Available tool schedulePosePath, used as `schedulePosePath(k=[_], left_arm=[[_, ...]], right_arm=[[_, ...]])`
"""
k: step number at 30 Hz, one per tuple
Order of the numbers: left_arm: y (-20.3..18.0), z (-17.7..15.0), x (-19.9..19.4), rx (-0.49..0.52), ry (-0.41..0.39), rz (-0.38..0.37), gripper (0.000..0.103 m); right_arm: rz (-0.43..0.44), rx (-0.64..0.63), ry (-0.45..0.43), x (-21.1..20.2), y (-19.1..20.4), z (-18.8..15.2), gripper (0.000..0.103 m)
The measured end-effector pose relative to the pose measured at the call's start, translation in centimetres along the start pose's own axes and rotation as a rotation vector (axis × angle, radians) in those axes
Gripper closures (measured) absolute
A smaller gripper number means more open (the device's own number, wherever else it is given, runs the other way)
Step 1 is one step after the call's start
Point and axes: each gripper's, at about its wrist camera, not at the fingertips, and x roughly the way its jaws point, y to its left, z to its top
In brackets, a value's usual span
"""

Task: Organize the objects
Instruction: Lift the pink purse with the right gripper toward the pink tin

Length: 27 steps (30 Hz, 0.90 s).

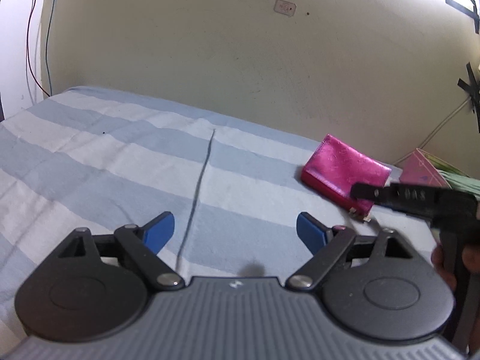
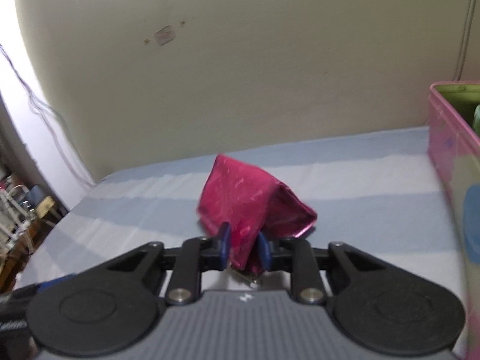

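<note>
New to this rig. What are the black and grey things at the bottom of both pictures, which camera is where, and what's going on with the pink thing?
Those are hand-held two-finger grippers, one in each of a person's hands; there is no robot arm. Each picture comes from a fisheye camera mounted on a gripper, looking forward along its blue-padded fingers.

The left gripper is open, with nothing between its fingers, over the blue and white striped bedsheet. The right gripper is shut on the near corner of the shiny magenta wallet. The left camera sees that same wallet, with the right gripper reaching in from the side. A pink and green box stands at the right edge.
</note>
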Motion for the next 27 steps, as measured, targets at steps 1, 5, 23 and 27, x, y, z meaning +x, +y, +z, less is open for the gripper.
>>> schedulePosePath(k=[1,5,23,27], left_arm=[[0.0,0.0,0.0,-0.005,0.002,-0.014,0.013],[0.3,-0.1,-0.2,-0.025,-0.014,-0.094,0.013],[-6.5,-3.8,-3.0,0.180,0.137,-0.890,0.014],[-9.1,-5.6,-4.1,0.227,0.171,-0.875,0.014]], right_arm=[[0.027,0.008,0.006,-0.4,0.1,-0.4,0.094],[0.085,-0.014,0.040,-2.7,0.9,-2.1,0.095],[0.152,0.227,0.105,-19.0,-4.5,-10.6,0.081],[0.054,0.257,0.031,-21.1,-5.8,-10.8,0.071]])
